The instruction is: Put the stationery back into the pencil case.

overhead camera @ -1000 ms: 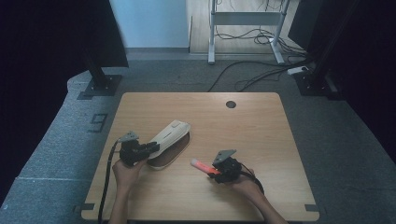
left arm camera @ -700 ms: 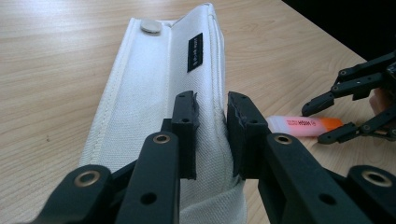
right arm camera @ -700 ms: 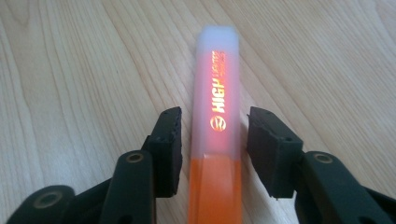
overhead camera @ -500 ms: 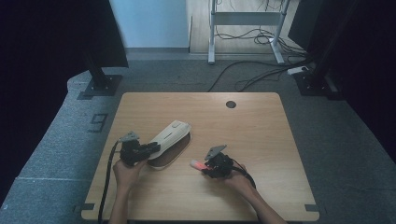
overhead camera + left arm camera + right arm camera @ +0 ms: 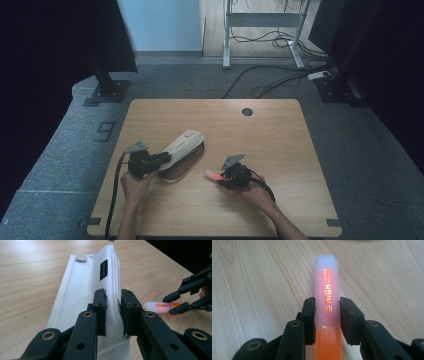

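A white fabric pencil case (image 5: 182, 147) lies open on the wooden table (image 5: 280, 150), left of centre. My left gripper (image 5: 162, 159) is shut on its near edge; in the left gripper view the jaws (image 5: 113, 293) pinch a fold of the white cloth (image 5: 82, 285). An orange highlighter with a frosted cap (image 5: 212, 175) sits low over the table to the case's right. My right gripper (image 5: 222, 179) holds it. Its jaws have just been closing, and both pads (image 5: 327, 302) press the highlighter's barrel (image 5: 327, 290). The left gripper view also shows the highlighter (image 5: 160, 307) in the right gripper (image 5: 175, 305).
A round cable hole (image 5: 247, 111) lies near the table's far edge. On the grey floor beyond it stand a stand's base (image 5: 107, 92), a metal frame (image 5: 260, 20) and loose cables (image 5: 280, 80).
My right gripper has shifted a little to the left, toward the pencil case, with the highlighter in it. The left gripper and the case have stayed put.
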{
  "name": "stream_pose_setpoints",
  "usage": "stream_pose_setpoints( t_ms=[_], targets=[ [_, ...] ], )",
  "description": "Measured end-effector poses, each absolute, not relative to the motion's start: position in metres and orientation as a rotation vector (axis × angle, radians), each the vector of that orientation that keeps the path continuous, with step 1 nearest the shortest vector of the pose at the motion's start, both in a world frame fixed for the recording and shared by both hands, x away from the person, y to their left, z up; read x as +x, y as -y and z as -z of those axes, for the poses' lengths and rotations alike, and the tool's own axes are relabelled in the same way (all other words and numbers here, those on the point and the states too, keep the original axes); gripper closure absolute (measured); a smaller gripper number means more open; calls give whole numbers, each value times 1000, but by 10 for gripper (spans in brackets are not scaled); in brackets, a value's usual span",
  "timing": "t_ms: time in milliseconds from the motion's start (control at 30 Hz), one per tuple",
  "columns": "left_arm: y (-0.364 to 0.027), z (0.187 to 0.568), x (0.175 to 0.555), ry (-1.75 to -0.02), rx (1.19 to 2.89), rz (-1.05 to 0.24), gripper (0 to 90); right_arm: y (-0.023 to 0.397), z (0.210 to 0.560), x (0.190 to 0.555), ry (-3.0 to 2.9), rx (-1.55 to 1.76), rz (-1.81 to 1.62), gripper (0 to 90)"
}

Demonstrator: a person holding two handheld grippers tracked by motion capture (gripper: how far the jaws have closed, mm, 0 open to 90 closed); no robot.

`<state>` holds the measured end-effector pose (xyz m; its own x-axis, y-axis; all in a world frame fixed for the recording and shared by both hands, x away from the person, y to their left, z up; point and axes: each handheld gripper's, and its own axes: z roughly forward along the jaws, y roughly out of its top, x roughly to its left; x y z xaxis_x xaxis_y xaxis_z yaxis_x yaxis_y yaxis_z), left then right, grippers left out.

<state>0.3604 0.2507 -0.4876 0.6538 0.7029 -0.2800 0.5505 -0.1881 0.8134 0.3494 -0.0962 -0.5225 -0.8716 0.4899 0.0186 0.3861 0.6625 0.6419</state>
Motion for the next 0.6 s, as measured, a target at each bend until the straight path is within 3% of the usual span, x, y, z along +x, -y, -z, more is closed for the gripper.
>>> stream_pose_setpoints(
  t_ms=[600],
  targets=[
    [-222, 486, 354, -917, 1910, -152, 755, 74, 509, 362, -2714, 679, -1027, 655]
  ],
)
